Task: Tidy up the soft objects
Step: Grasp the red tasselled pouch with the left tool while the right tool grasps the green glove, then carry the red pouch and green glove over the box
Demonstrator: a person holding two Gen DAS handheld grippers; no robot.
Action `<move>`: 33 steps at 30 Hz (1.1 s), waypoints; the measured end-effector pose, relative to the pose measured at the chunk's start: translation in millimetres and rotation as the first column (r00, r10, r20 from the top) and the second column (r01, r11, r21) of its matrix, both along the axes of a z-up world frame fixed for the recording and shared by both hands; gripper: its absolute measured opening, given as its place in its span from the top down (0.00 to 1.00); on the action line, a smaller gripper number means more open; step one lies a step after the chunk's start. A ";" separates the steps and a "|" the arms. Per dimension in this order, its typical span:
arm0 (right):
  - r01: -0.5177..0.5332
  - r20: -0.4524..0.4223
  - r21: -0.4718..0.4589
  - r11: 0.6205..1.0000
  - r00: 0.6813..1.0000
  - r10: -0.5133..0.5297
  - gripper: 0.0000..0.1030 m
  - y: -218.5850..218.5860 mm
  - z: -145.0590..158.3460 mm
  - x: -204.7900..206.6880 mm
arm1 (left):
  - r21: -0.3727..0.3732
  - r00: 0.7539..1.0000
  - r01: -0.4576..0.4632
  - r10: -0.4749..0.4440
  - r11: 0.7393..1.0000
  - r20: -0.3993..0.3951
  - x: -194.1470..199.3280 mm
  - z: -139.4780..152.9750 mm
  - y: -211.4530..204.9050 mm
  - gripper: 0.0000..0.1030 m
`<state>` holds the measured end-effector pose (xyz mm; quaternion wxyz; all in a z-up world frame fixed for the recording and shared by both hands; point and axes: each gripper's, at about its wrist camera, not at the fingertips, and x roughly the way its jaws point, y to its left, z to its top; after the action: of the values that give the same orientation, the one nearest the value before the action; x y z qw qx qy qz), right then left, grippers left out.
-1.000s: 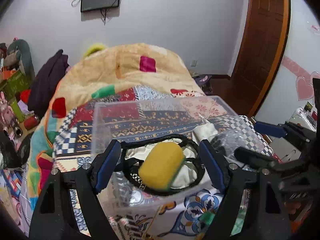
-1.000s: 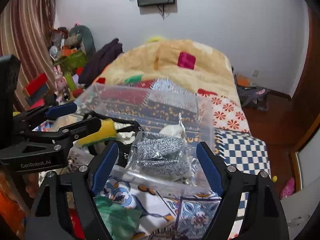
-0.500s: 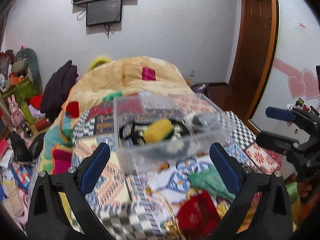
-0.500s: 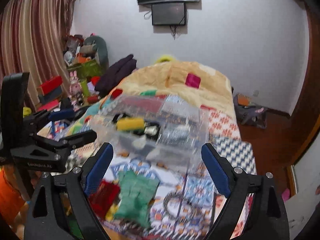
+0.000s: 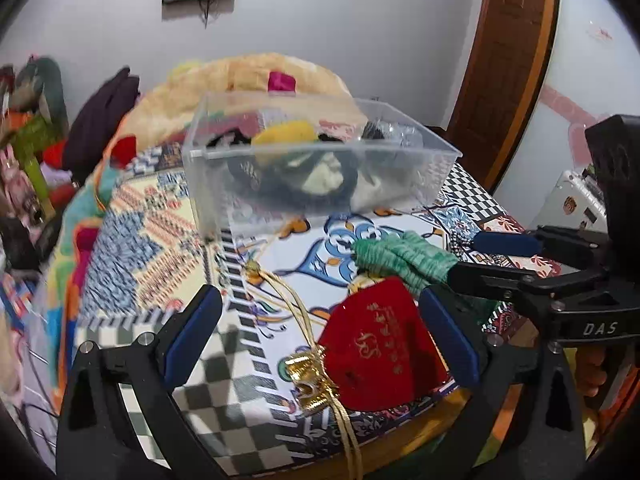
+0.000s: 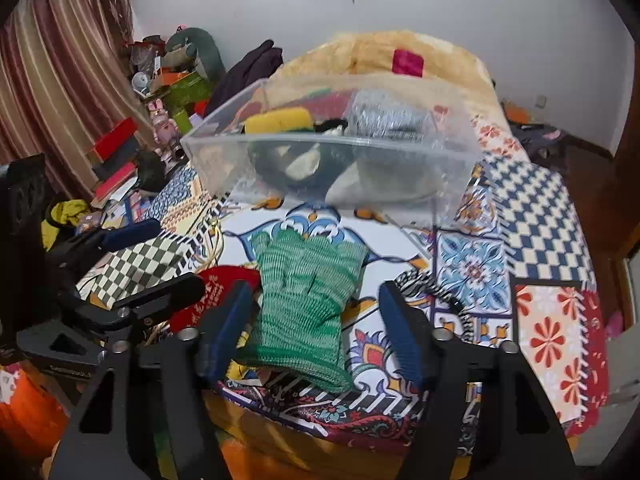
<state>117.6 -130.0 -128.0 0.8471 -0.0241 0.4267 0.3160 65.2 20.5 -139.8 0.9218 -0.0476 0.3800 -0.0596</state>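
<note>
A clear plastic box stands on the patterned bed cover and holds a yellow sponge, a black-and-cream item and a bagged grey item. In front of it lie a green knit glove and a red pouch with gold cord. My left gripper is open, low over the red pouch. My right gripper is open, its fingers either side of the glove's cuff.
A black-and-white coiled band lies right of the glove. An orange quilt is heaped behind the box. Clutter, toys and boxes fill the left by the curtain. A wooden door is at the right.
Both grippers have pulled back from the box and dropped toward the near edge of the bed. The glove and red pouch now sit between their open fingers.
</note>
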 end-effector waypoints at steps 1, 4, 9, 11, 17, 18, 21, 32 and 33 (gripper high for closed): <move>-0.007 -0.008 0.002 1.000 1.000 0.007 0.51 1.3 -2.9 -3.5 | -0.006 1.000 0.003 -0.003 1.000 -0.004 0.6 -1.9 0.5 0.12; -0.032 -0.018 -0.007 0.999 0.999 0.032 0.59 6.0 -7.6 -9.9 | -0.014 0.999 0.026 -0.026 1.000 -0.029 3.7 -8.3 -2.6 0.24; -0.032 -0.020 -0.027 0.999 0.999 0.031 0.77 6.0 -11.1 -10.9 | -0.036 0.997 0.066 -0.067 0.997 -0.043 3.6 -15.6 -10.8 0.45; -0.033 -0.016 -0.024 0.999 0.999 0.032 0.81 4.7 -9.7 -11.5 | -0.052 0.995 0.082 -0.084 0.995 -0.054 4.8 -18.6 -13.2 0.54; -0.027 0.009 -0.019 0.999 1.000 0.028 0.89 3.9 -6.9 -12.4 | -0.064 0.994 0.097 -0.099 0.993 -0.037 1.8 -14.8 -13.6 0.76; -0.023 0.013 -0.013 1.000 1.000 0.023 0.90 2.2 -5.5 -12.6 | -0.066 0.994 0.098 -0.100 0.993 -0.032 0.9 -13.5 -13.5 0.77; -0.013 0.024 0.000 1.000 1.000 0.013 0.91 -1.8 -1.5 -11.8 | -0.061 0.995 0.100 -0.100 0.993 -0.006 -3.9 -7.4 -12.4 0.80; -0.002 0.045 -0.007 1.000 0.999 0.002 0.91 -2.7 3.3 -10.3 | -0.060 0.994 0.062 -0.056 0.996 0.092 -14.0 27.0 4.5 0.80; 0.000 0.043 -0.005 1.000 0.999 0.001 0.91 -3.0 3.5 -9.7 | -0.057 0.993 0.054 -0.048 0.997 0.104 -14.3 31.5 6.8 0.80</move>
<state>107.9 -133.0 -124.5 0.8558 -0.0331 0.4093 0.3145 50.9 27.3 -108.2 0.9365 -0.0622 0.3312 -0.0970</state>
